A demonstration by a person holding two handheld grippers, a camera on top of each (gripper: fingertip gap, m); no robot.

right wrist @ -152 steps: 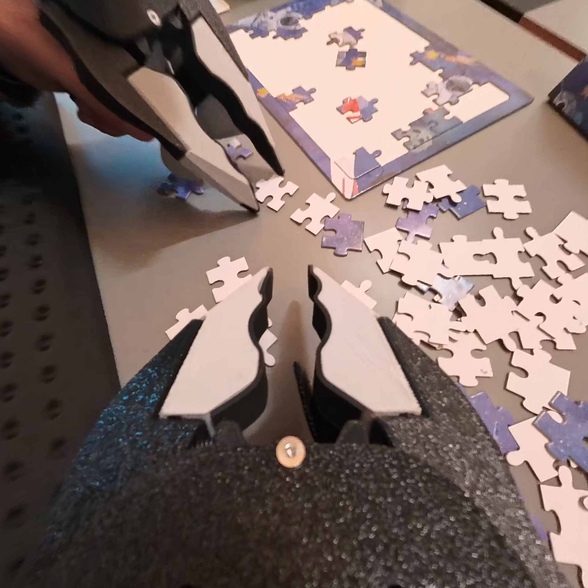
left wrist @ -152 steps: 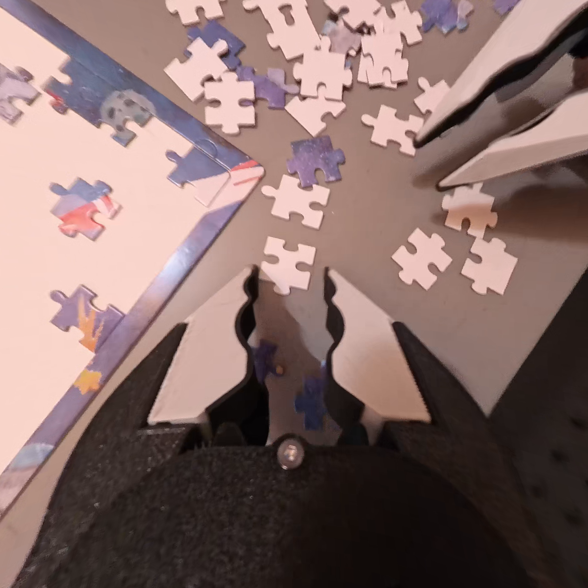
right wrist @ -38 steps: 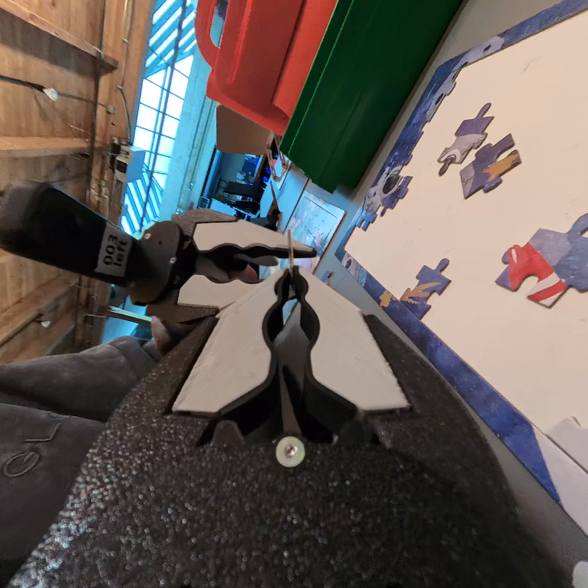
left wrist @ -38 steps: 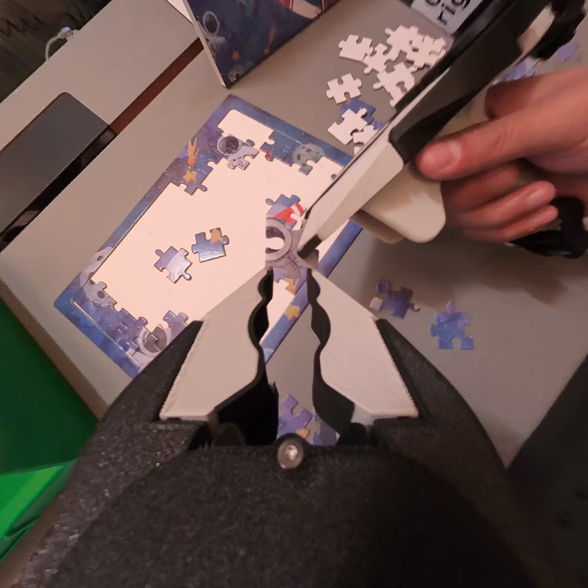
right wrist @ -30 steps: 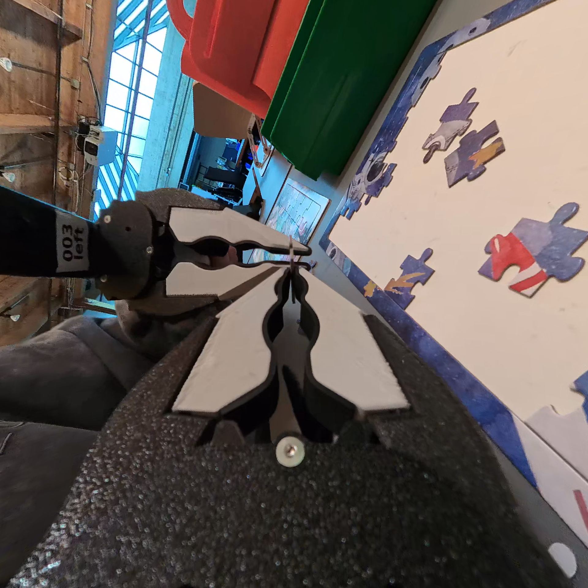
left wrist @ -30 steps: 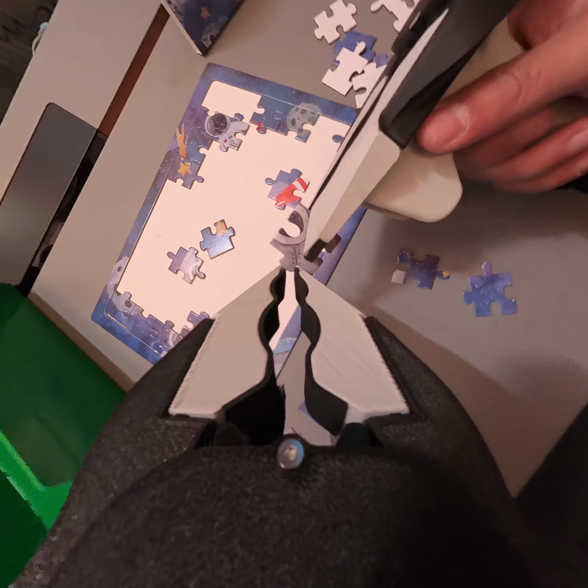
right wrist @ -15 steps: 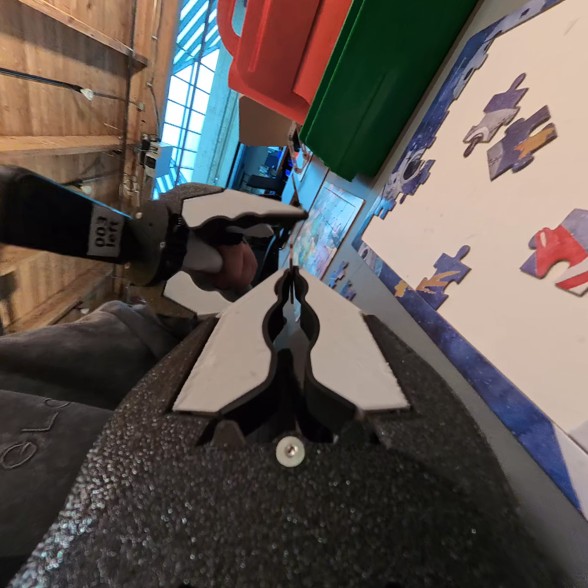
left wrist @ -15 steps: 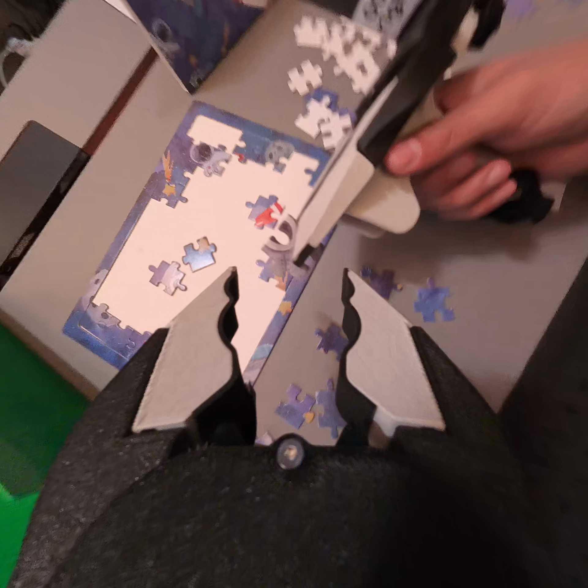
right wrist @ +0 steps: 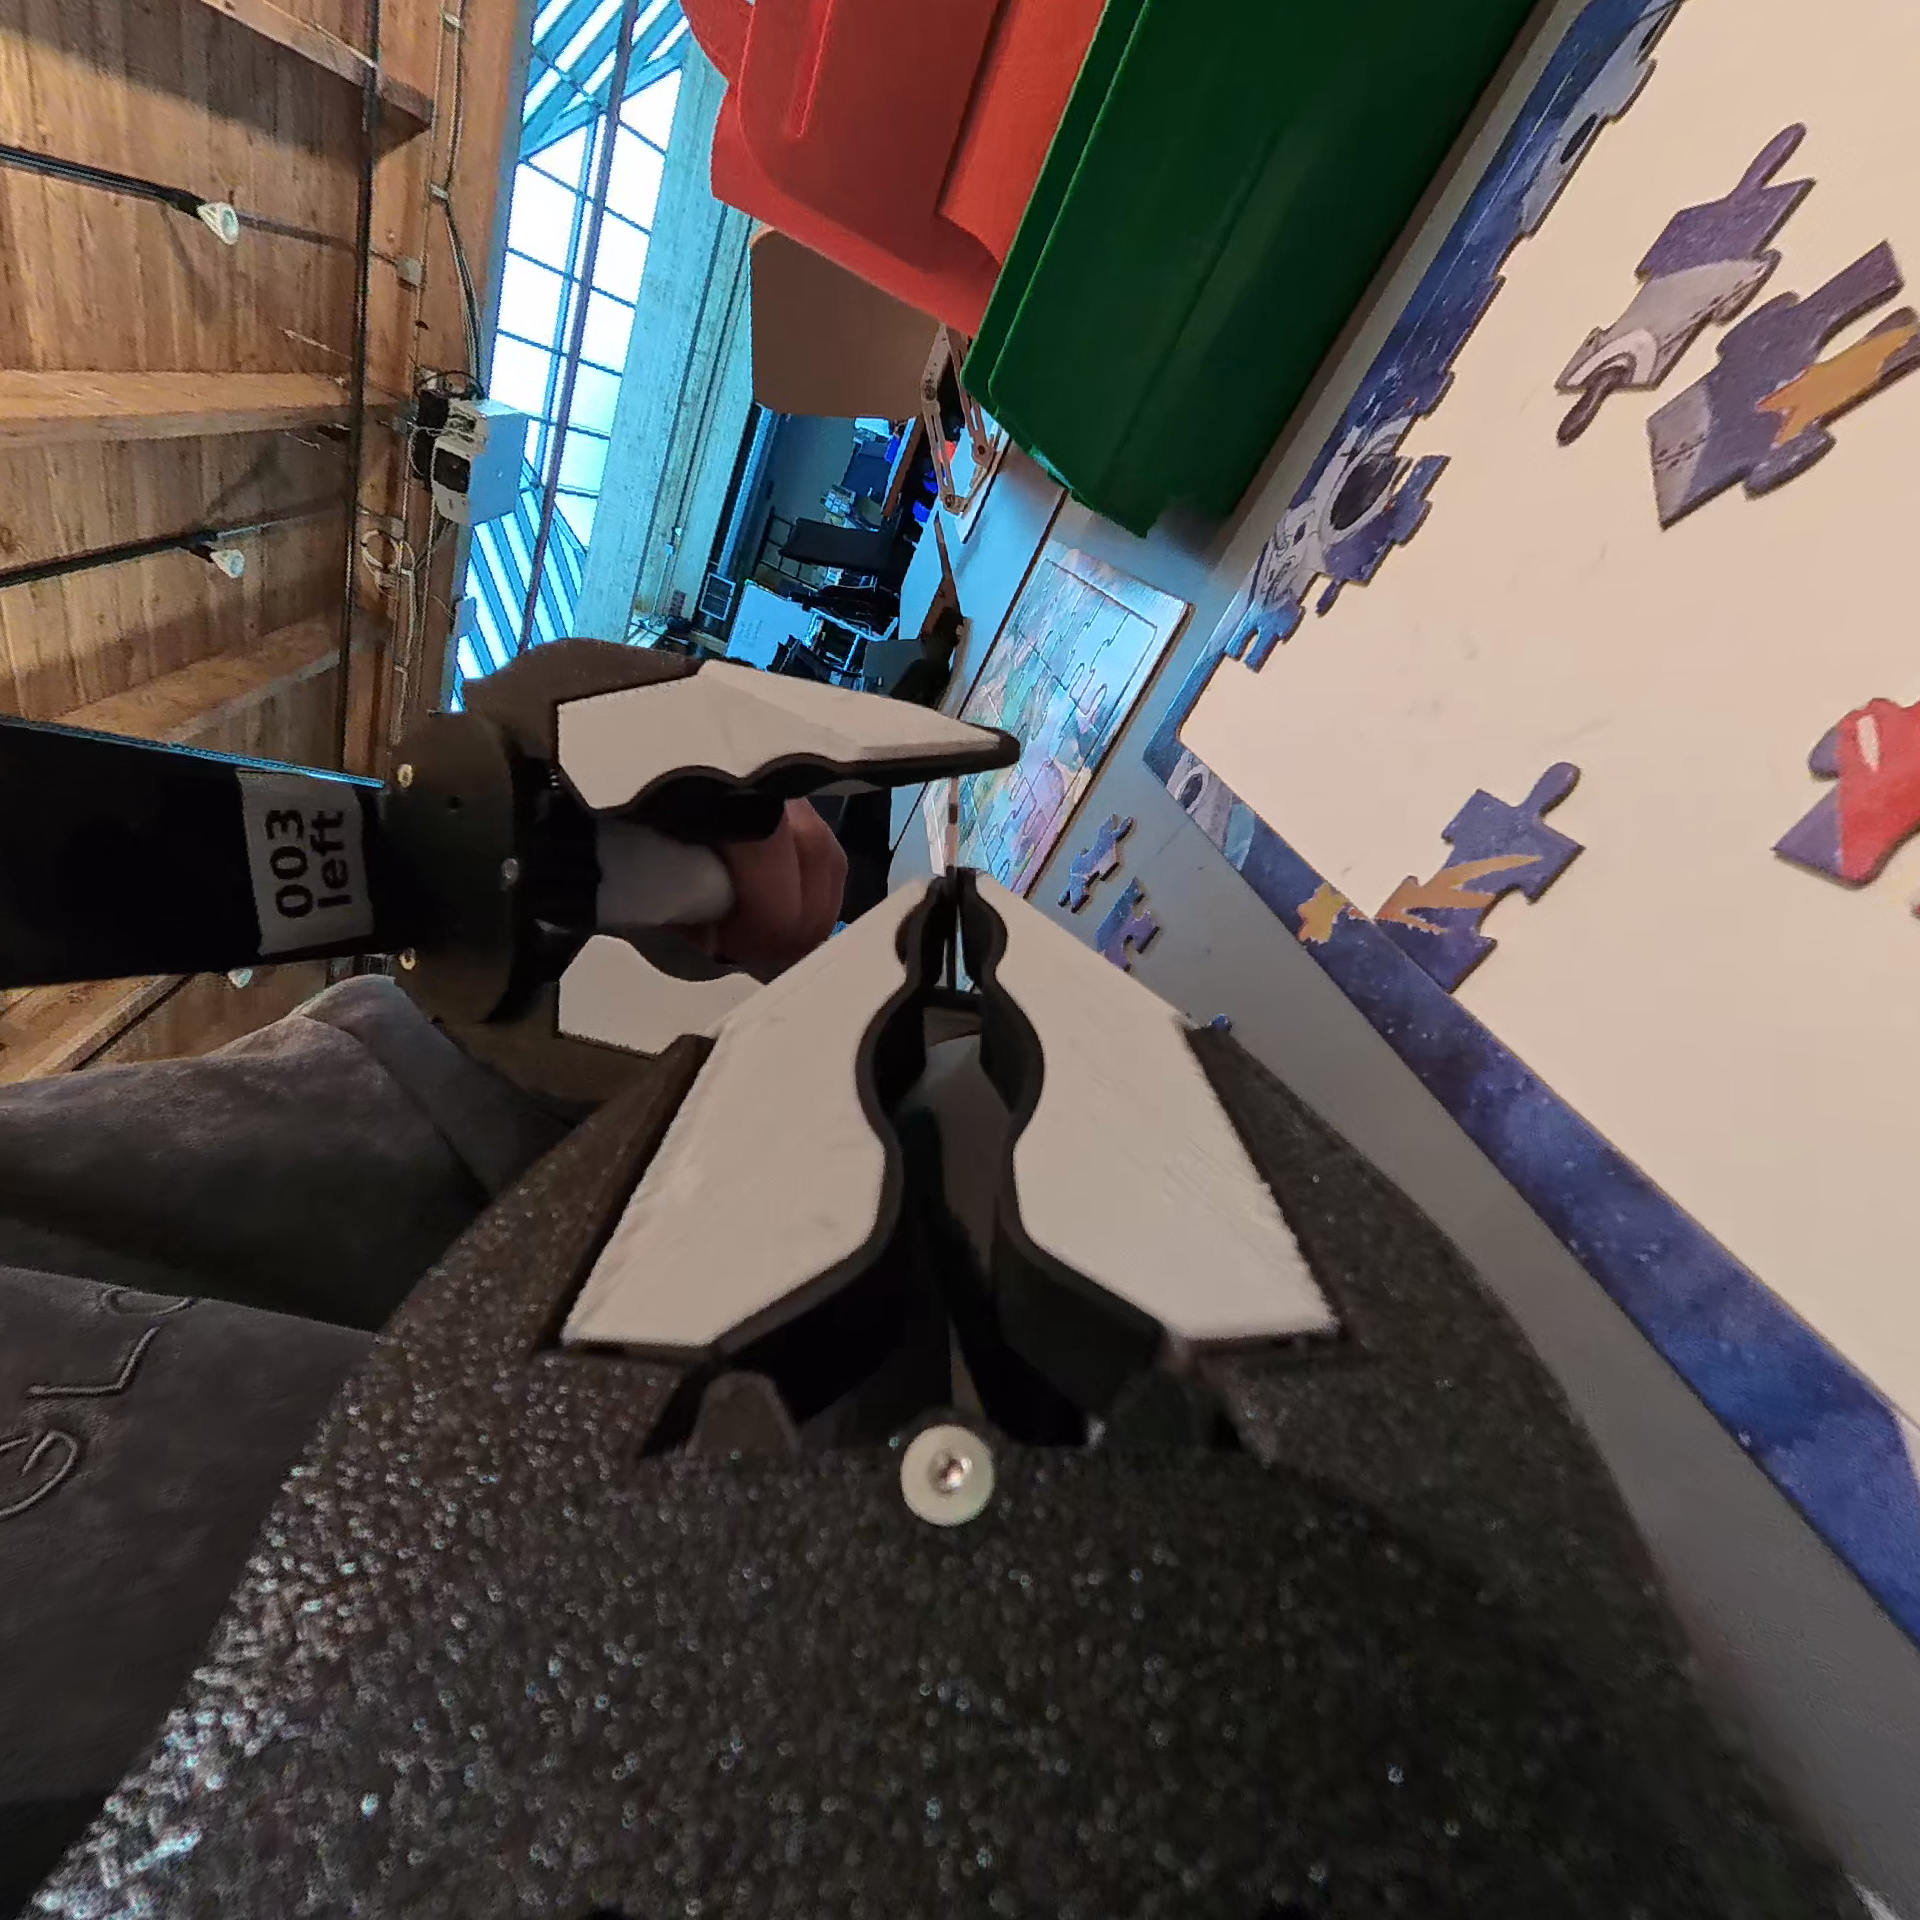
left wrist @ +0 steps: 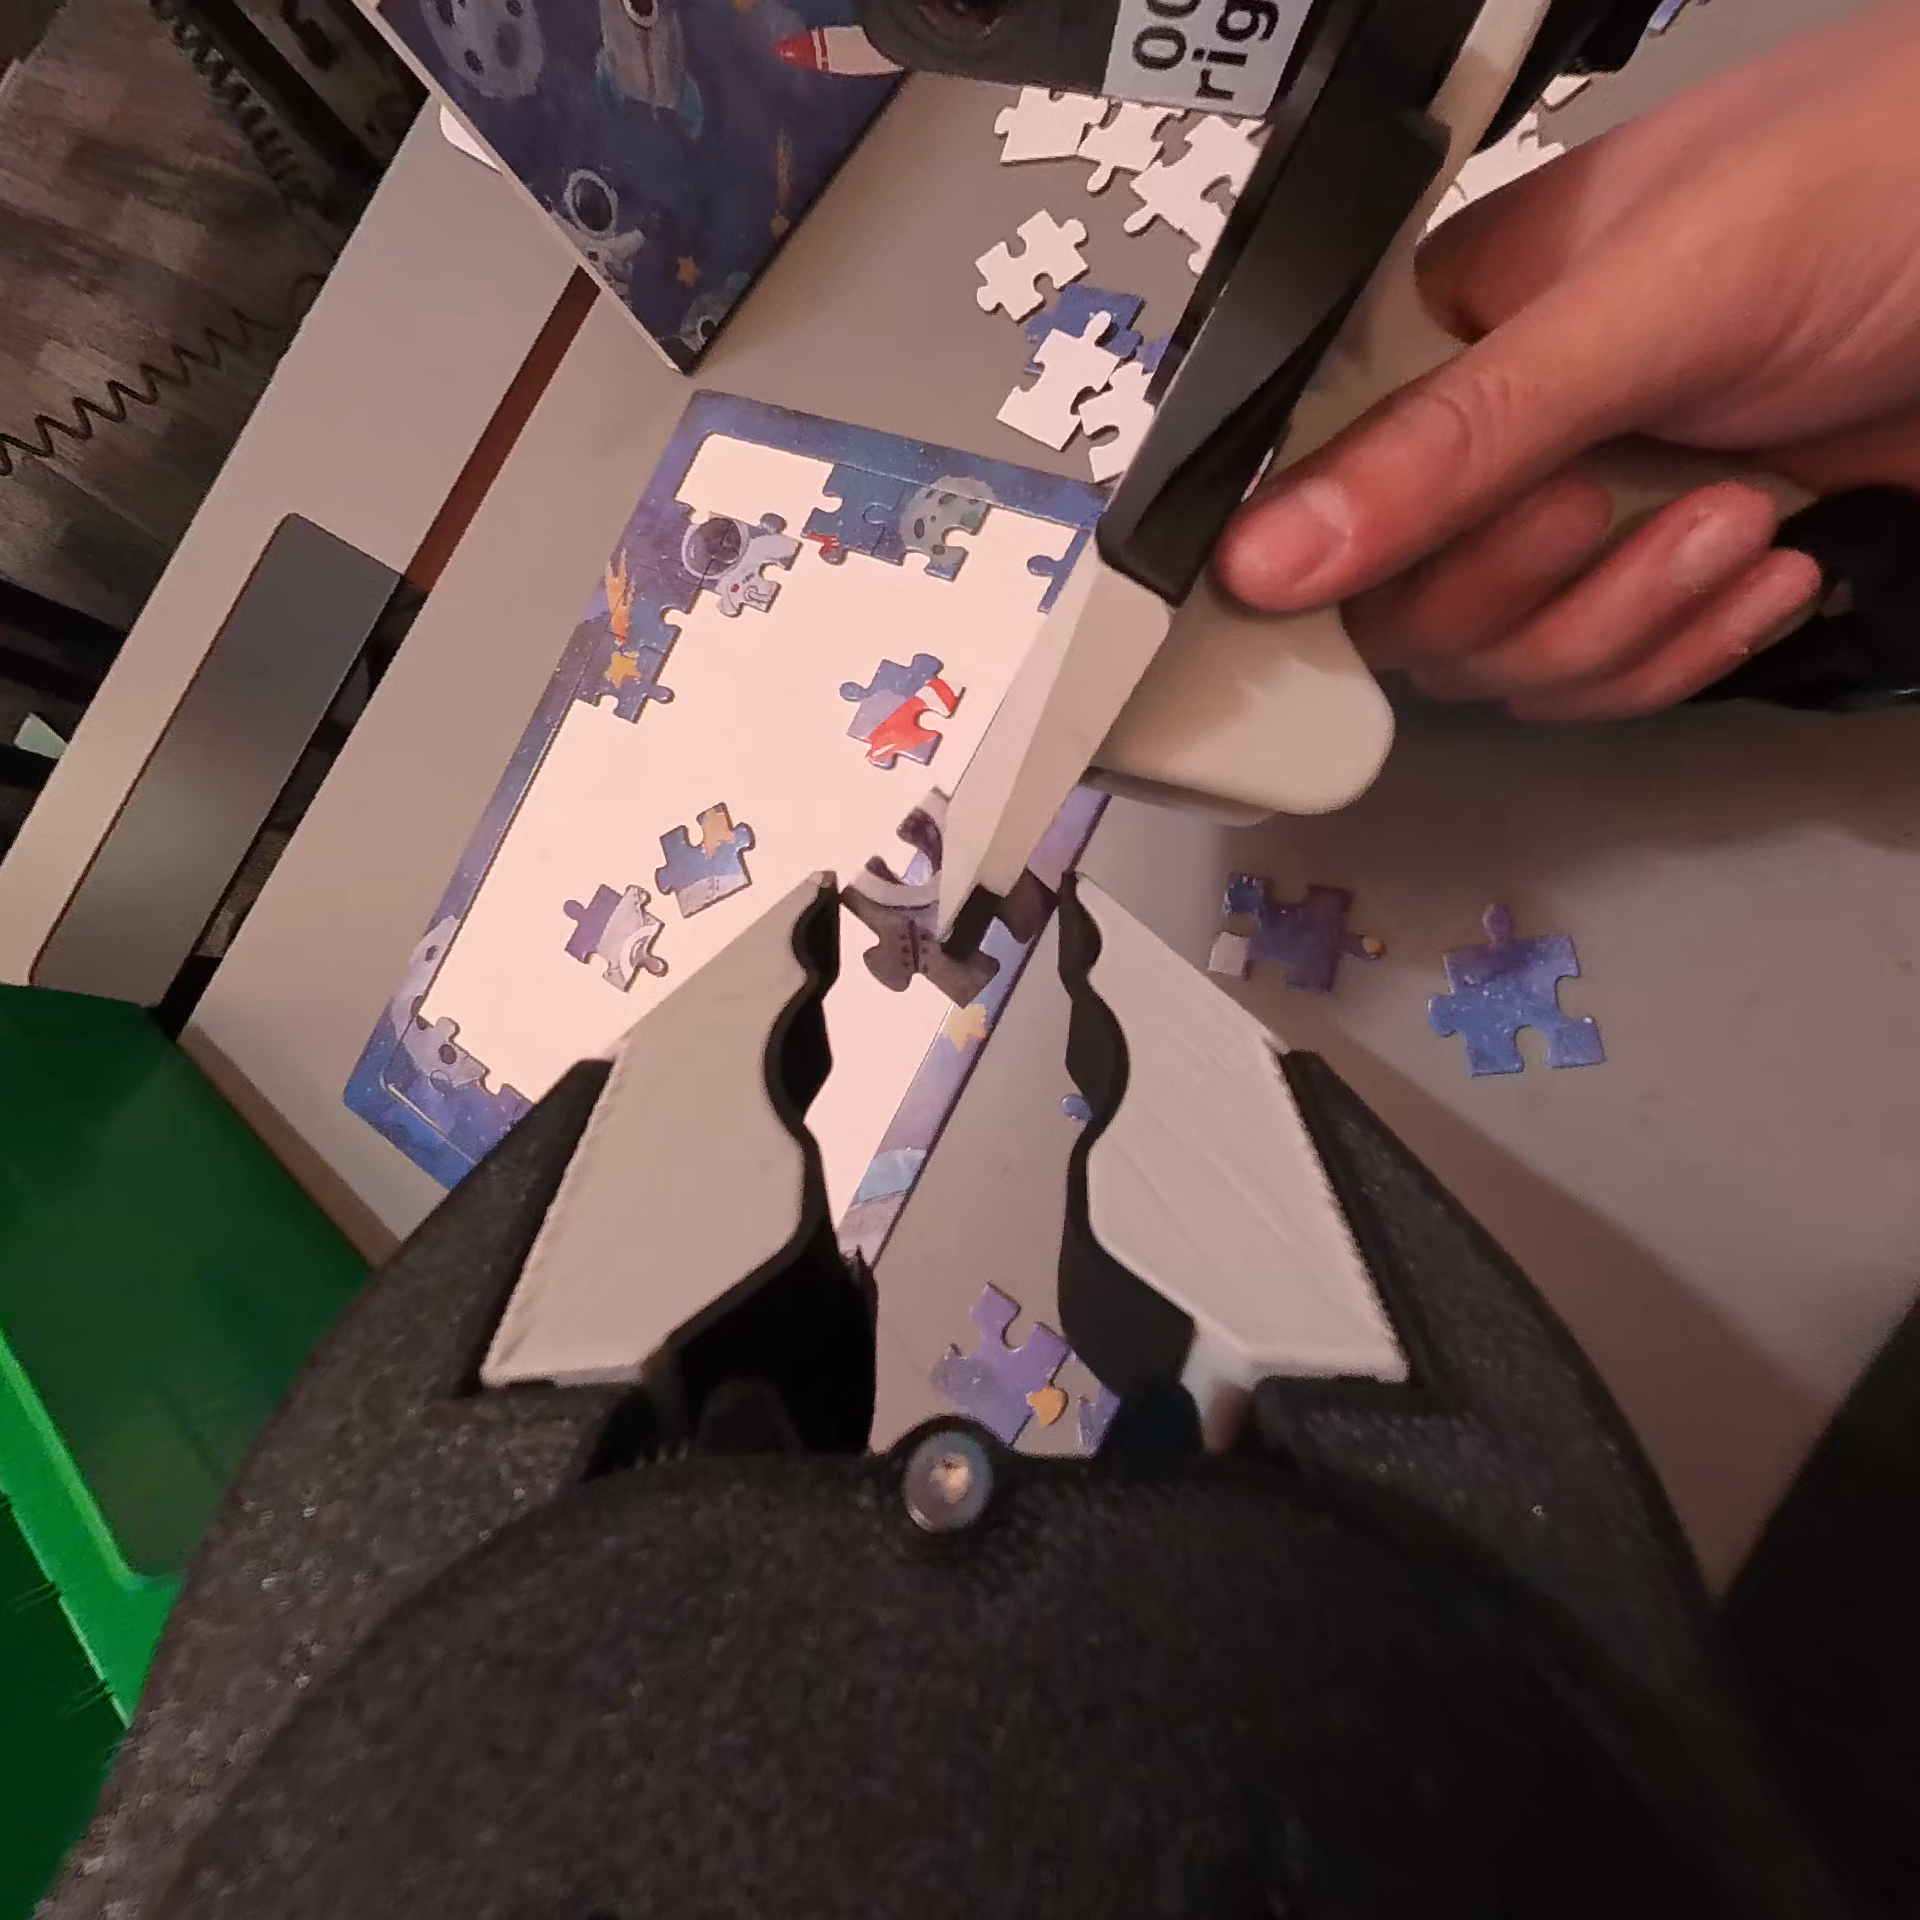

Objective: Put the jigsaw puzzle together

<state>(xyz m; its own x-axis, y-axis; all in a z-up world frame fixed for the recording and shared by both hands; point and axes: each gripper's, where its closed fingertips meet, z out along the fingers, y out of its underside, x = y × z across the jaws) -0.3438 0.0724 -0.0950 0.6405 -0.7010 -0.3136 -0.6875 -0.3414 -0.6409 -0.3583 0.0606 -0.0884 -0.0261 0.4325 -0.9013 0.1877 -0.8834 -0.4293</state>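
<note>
In the left wrist view the left tongs (left wrist: 945, 904) stand wide apart with nothing between their white fingers, held above the grey tabletop (left wrist: 1558, 1195). Just under their throat lies a purple piece with a yellow heart (left wrist: 1003, 1361), face up on the tabletop. Right ahead of the fingertips hangs a grey and dark jigsaw piece (left wrist: 904, 914), pinched at its right side by the right tongs (left wrist: 961, 899), which reach in from the upper right in a person's hand (left wrist: 1621, 416). In the right wrist view those right tongs (right wrist: 951, 883) are closed narrow on the same piece (right wrist: 950, 831), seen edge-on as a thin sliver rising from between the tips, with the left tongs (right wrist: 883, 831) open beside it. To the right on the tabletop lie two blue pieces, one with a small white square beside it (left wrist: 1294, 930) and one farther right (left wrist: 1512, 1003). Beyond the held piece sits the blue-bordered puzzle tray (left wrist: 582, 800), its cream bed mostly bare: a few pieces are joined along the far edge and corners, and three loose ones lie inside, among them a red and blue piece (left wrist: 902, 707). Past the tray a scatter of white, face-down pieces (left wrist: 1049, 270) lies near the puzzle box (left wrist: 644, 145). A green bin (left wrist: 125, 1299) sits at the left, off the tabletop's edge.
</note>
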